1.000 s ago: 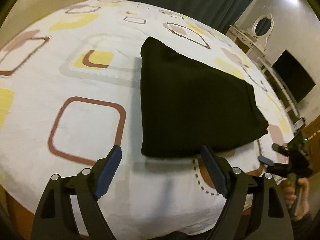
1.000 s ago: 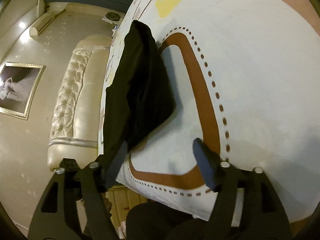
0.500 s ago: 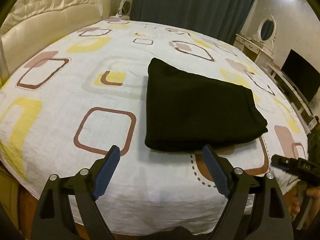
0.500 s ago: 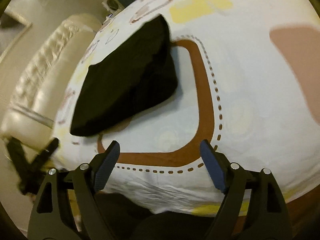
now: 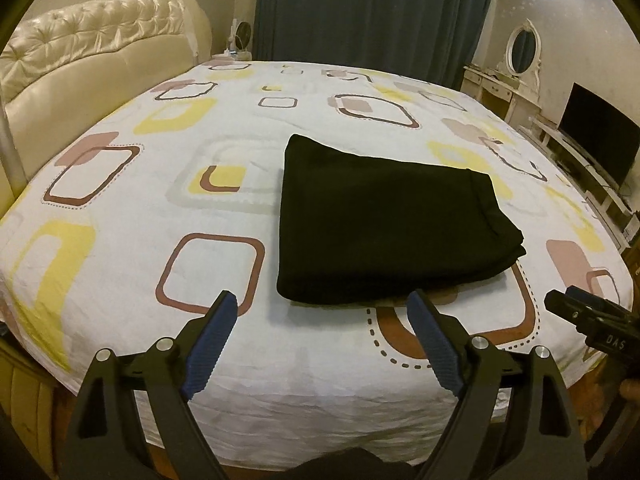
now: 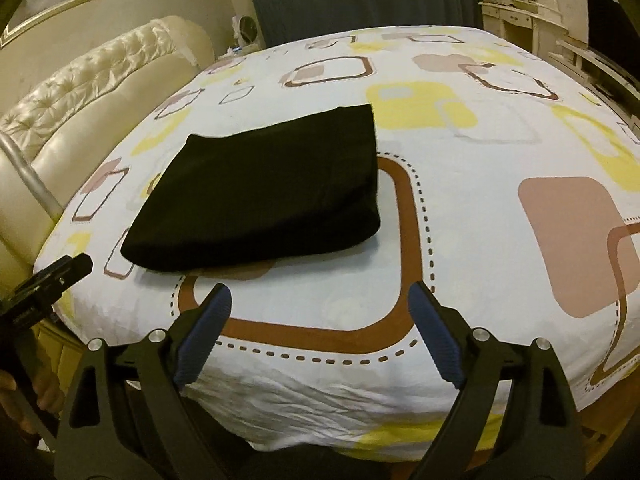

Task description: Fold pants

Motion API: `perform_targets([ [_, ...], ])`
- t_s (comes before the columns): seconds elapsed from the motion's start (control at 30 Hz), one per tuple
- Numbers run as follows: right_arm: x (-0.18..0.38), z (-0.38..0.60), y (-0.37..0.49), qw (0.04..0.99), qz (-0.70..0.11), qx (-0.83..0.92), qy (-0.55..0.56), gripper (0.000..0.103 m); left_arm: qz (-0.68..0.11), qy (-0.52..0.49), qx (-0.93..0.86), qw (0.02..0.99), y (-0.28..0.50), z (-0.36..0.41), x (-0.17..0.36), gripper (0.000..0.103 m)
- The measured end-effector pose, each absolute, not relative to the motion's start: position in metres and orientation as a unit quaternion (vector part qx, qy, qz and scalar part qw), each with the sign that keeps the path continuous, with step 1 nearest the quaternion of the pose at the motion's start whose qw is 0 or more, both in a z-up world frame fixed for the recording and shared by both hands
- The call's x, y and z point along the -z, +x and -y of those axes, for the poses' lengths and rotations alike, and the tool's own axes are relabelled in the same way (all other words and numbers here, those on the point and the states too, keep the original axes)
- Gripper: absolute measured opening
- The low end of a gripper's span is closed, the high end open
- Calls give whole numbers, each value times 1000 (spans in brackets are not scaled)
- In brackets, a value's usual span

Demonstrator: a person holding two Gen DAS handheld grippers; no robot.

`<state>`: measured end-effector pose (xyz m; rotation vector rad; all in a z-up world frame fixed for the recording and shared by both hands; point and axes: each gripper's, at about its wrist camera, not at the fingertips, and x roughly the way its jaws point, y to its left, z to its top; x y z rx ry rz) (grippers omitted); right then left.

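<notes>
Black knit pants (image 5: 384, 224), folded into a flat thick rectangle, lying near the front edge of white bedsheet with yellow, brown and pink rounded-square print (image 5: 224, 364), partly over a brown dashed-outline square. Left gripper (image 5: 322, 346) with blue ribbed pads held wide apart over the near sheet edge, nothing between the jaws, clear of the fabric. Right gripper (image 6: 320, 340) likewise spread wide and empty, jaws just having been opening, short of the pants' near edge.
</notes>
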<state>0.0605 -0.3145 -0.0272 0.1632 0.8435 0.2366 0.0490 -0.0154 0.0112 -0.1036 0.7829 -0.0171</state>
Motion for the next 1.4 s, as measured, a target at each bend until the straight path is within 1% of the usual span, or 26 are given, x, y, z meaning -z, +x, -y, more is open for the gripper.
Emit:
perform_targets([
  [0.23,33,323,62,901,-411,-101,93,90,-379,-46,0,924,50,15,-11,86],
  [0.5,32,321,61,905,-405,-100,85,90,-368,-25,-7,930,50,21,-11,86],
  [0.67,32,320,61,905,-405,-101,82,90,-379,-23,-10,925,53,21,-8,86],
  [0.9,31,318,60,905,-404,-102,78,90,-376,-20,-16,926,51,23,-10,86],
  [1.07,31,315,59,905,-405,-105,72,90,-394,-30,-21,919,55,21,-6,86],
  [1.4,31,314,60,904,-407,-108,71,90,-395,-23,-34,918,57,19,-7,86],
])
